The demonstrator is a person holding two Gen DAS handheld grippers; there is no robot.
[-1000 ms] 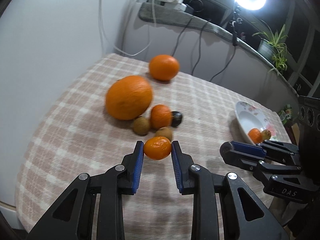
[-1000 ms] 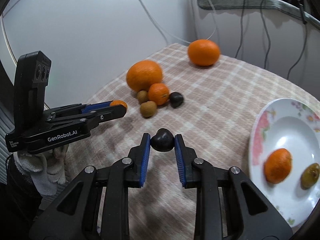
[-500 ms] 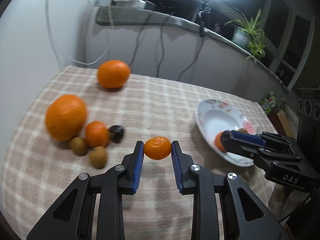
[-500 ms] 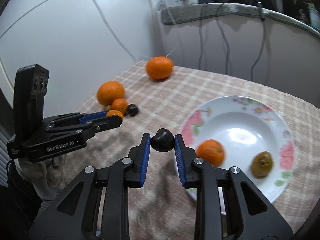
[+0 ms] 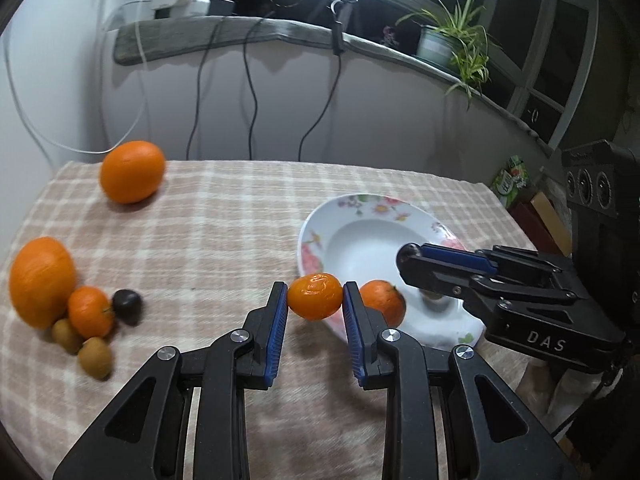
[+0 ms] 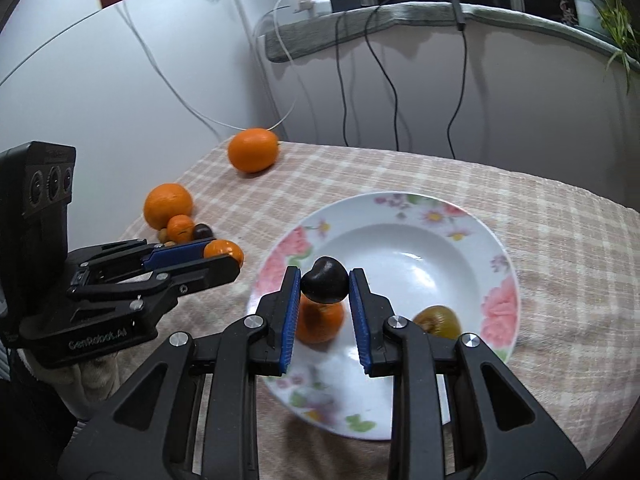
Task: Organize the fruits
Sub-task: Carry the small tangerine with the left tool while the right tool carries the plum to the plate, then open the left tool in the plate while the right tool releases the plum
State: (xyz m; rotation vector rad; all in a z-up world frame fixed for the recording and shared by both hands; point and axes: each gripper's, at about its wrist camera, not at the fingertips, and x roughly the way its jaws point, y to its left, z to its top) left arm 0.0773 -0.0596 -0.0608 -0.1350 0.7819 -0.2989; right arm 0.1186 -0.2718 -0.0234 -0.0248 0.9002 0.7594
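Left gripper [image 5: 315, 306]: my blue pads pinch a small mandarin [image 5: 315, 296] at lower centre of the left wrist view, just at the plate's near-left rim.
Right gripper [image 6: 324, 294]: my pads are clamped on a dark chestnut-like fruit [image 6: 324, 280], held above the plate's near-left part in the right wrist view.
Plate [image 6: 404, 216]: white with pink flowers, lying on the checked tablecloth [image 6: 560, 248]; centre right of both views.
Fruit in the plate: an orange mandarin [image 6: 320, 322] directly behind my right pads, and a greenish-brown kiwi [image 6: 438, 322] to its right.
Loose pile: at the left edge of the left wrist view, a big orange [image 5: 40, 280] with a smaller mandarin [image 5: 90, 312], a dark fruit [image 5: 127, 304] and two brown kiwis [image 5: 94, 358] close against it.
Lone orange [image 5: 132, 172]: upper left of the cloth, well apart from the pile and from the plate.
Other gripper seen from each side: my right one enters from the right of the left wrist view over the plate; my left one enters from the left of the right wrist view, beside the plate's rim.
Background: cables hang down the wall from a grey sill [image 5: 240, 32]; a potted plant [image 5: 452, 40] stands upper right.
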